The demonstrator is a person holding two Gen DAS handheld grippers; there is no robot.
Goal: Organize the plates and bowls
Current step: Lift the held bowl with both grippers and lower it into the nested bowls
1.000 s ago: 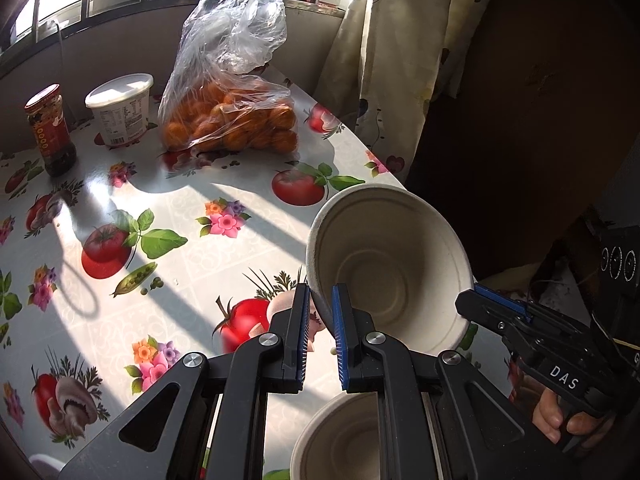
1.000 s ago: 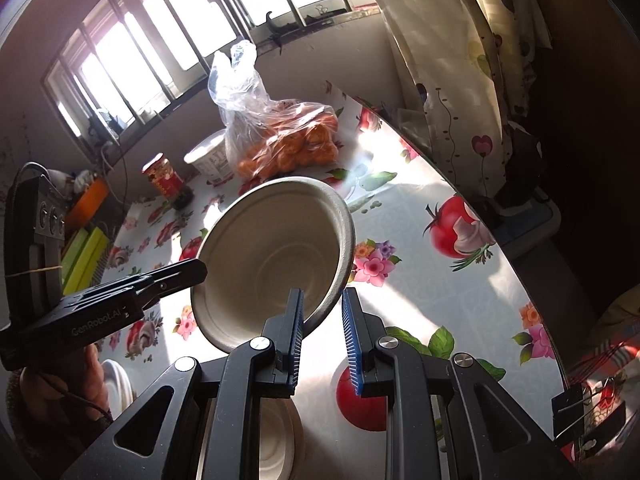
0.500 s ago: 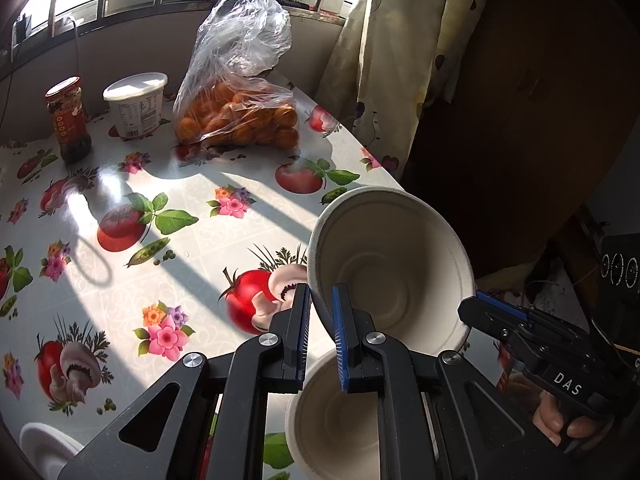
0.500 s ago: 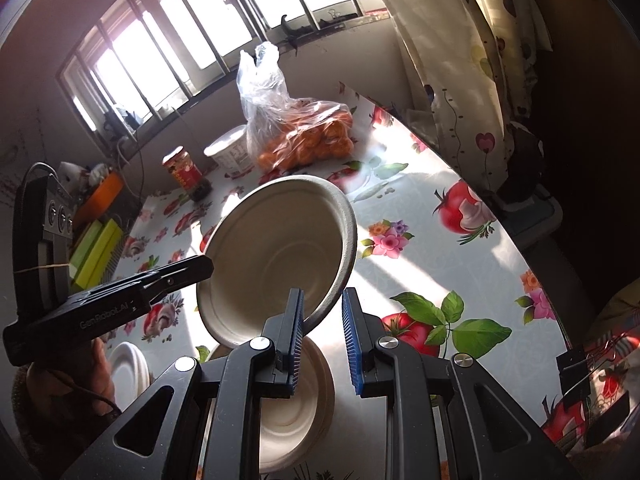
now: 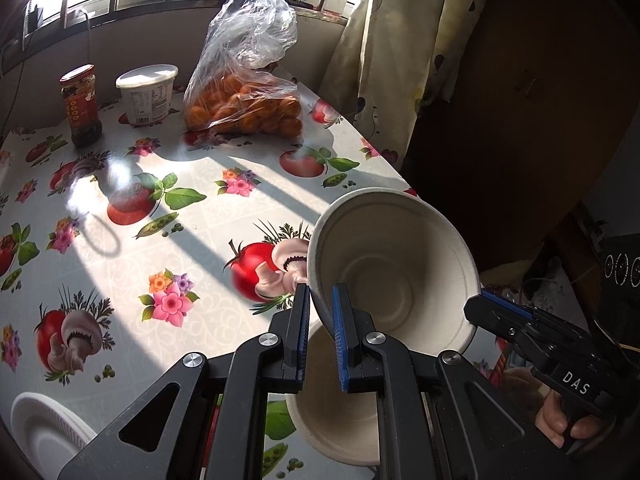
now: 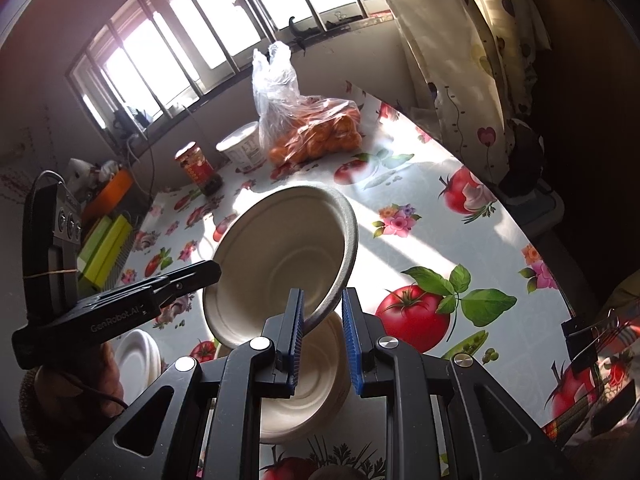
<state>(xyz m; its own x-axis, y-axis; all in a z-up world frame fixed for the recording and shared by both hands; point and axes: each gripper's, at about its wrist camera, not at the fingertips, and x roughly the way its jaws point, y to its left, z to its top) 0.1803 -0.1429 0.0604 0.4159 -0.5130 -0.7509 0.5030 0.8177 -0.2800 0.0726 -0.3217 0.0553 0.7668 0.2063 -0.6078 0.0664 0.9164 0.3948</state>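
Holding one bowl point(image 5: 394, 276) by its rim, the left gripper point(image 5: 320, 312) and the right gripper point(image 6: 322, 316) are both clamped tight on it. It hangs tilted in the air, just above a second bowl point(image 6: 308, 392) on the table point(image 5: 132, 256). Tip it flat first. Line up the two rims. Lower slowly, then let go with both together so it sits snug inside.
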